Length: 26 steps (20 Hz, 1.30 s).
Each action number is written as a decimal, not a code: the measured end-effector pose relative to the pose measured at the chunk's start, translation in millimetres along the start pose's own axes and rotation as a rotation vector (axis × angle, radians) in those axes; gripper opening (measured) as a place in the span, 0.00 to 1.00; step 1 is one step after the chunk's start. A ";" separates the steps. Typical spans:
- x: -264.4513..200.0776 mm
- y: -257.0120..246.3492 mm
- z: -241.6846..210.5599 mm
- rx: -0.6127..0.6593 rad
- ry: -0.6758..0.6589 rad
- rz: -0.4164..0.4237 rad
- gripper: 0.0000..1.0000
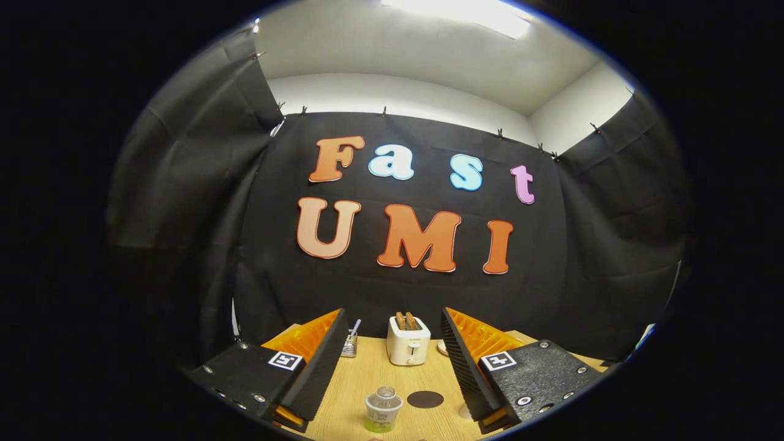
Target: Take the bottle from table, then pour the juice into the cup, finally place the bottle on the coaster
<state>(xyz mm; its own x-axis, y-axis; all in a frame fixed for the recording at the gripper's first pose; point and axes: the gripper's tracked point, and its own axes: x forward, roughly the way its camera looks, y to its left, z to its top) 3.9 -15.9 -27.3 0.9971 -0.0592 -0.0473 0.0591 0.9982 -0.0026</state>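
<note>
A small clear bottle (pixel 383 409) with green juice at its bottom and an open neck stands upright on the wooden table (pixel 367 373). It is seen from above, low between my two fingers. Just to its right a dark round coaster (pixel 425 399) lies flat on the wood. My gripper (pixel 394 316) hovers above the table, open wide, with nothing between its fingers. Both fingers are well apart from the bottle. A pale rim (pixel 465 411) peeks out beside the right finger; I cannot tell what it is.
A white toaster (pixel 408 342) with two slices in it stands at the table's far edge, beyond the fingers. A wire mesh holder (pixel 350 344) with utensils is to its left. A white round edge (pixel 442 347) shows right of the toaster. Black cloth walls surround the table.
</note>
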 end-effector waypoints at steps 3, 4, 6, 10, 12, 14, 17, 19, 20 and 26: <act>4.2 -3.4 -18.6 -0.004 0.019 -0.023 0.90; 4.3 -5.8 -26.3 -0.005 0.026 -0.039 0.90; 4.9 -7.3 -45.0 -0.001 0.040 -0.060 0.90; 8.9 -3.7 -87.2 0.004 0.088 -0.063 0.90; 8.3 2.3 -102.1 0.010 0.096 -0.048 0.90; 9.6 8.0 -114.8 0.018 0.097 -0.030 0.90; 12.6 10.5 -142.5 0.003 0.129 -0.031 0.90; 13.4 10.9 -162.0 0.004 0.155 -0.039 0.90; 14.4 11.5 -169.9 0.010 0.163 -0.041 0.90; 19.6 17.3 -222.1 0.009 0.228 -0.056 0.90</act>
<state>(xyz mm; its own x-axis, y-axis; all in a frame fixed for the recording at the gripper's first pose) 13.9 0.3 -250.1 0.9557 -0.1121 -0.2721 0.1159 0.9933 -0.0023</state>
